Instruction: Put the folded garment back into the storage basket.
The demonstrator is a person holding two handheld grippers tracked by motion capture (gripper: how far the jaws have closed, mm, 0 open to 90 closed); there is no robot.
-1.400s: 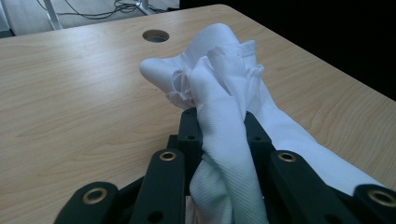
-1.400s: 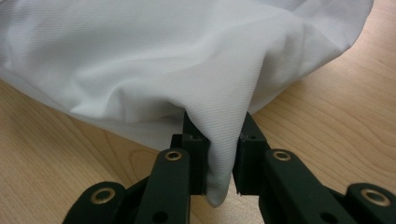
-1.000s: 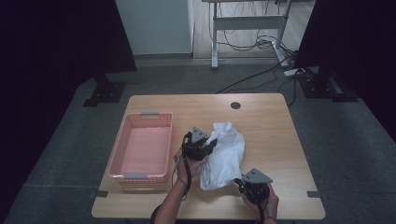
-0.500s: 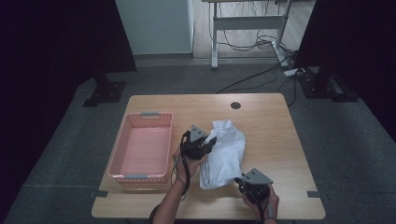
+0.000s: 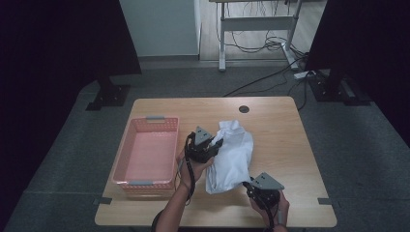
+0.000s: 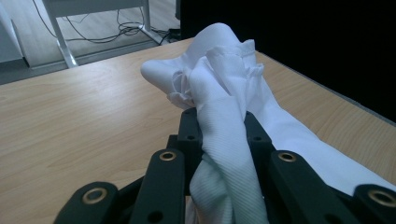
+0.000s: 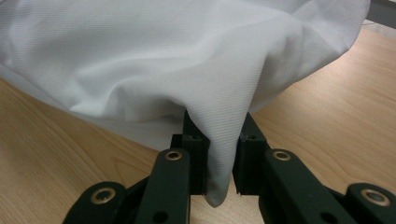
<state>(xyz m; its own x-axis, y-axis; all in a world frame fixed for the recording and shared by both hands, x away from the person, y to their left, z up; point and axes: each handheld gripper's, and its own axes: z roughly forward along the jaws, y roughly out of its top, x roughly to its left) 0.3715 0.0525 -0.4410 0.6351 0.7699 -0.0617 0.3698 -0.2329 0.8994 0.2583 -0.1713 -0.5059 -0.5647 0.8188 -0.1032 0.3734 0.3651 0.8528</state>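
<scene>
A white shirt (image 5: 232, 157) lies crumpled lengthwise on the wooden table (image 5: 280, 125), collar end toward the far side. My left gripper (image 5: 218, 143) is shut on a fold near the collar; in the left gripper view the white shirt (image 6: 219, 93) rises bunched between the jaws of my left gripper (image 6: 219, 135). My right gripper (image 5: 247, 184) is shut on the near hem at the front of the table; in the right gripper view the white shirt (image 7: 163, 51) drapes down into my right gripper (image 7: 219, 149).
A pink plastic basket (image 5: 147, 181) stands empty on the table's left side, close beside the left hand. A round cable hole (image 5: 243, 109) sits near the far edge. Beyond the table are a desk frame and cables on the floor.
The left gripper has shifted slightly with the cloth in it, and the shirt's collar end has bunched a little. The right gripper has stayed in place.
</scene>
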